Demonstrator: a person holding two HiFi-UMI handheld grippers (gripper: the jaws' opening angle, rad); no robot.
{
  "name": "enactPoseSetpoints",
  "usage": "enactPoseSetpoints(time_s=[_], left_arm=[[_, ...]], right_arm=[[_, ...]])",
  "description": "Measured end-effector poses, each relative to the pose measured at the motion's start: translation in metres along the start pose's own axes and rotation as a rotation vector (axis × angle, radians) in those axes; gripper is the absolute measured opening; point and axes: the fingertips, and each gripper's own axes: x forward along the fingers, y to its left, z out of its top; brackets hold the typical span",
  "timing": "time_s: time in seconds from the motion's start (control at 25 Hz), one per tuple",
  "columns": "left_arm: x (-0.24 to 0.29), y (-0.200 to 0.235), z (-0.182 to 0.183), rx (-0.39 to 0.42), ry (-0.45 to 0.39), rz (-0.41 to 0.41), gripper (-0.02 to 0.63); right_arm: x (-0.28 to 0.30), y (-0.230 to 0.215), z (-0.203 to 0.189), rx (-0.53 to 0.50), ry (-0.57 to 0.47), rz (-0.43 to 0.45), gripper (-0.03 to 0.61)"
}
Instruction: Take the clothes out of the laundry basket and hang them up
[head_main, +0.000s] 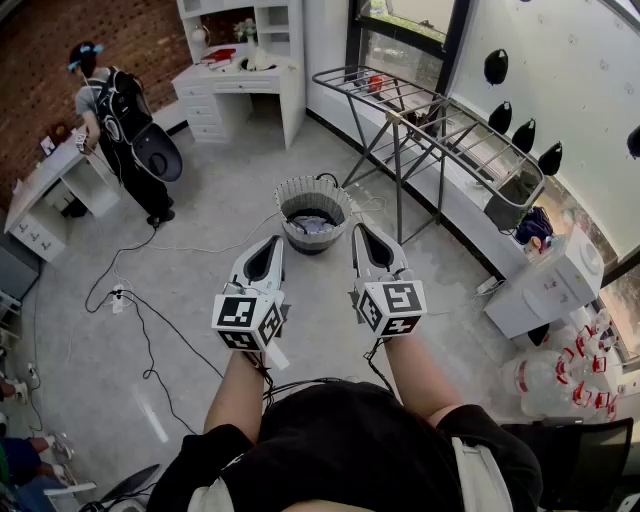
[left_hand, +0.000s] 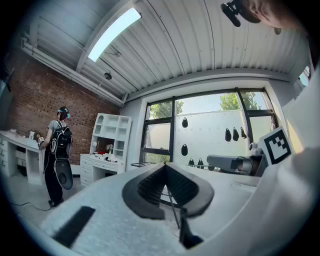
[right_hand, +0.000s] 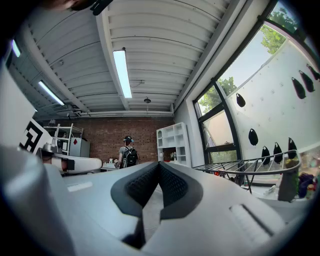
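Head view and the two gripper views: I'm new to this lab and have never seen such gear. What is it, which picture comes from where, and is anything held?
No robot: a person holds a two-fingered tool in each hand, the left gripper and the right gripper; the marker cubes are part of them. The head view comes from a camera on the person's head, looking down. Each gripper view comes from a camera riding on that gripper, looking along its fingers. Both pairs are shut, with nothing held. On the floor ahead stands a laundry basket with clothes inside; a drying rack stands beyond it to the right. Another person stands farther back.
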Motion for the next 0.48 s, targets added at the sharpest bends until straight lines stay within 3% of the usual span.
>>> enactPoseSetpoints(time_s=[0.48], left_arm=[[-0.018,0.033,0.004,-0.016,-0.021,-0.029,0.006]], right_arm=[[0.017,0.046,-0.007,-0.038,0.02,0.003,0.013]])
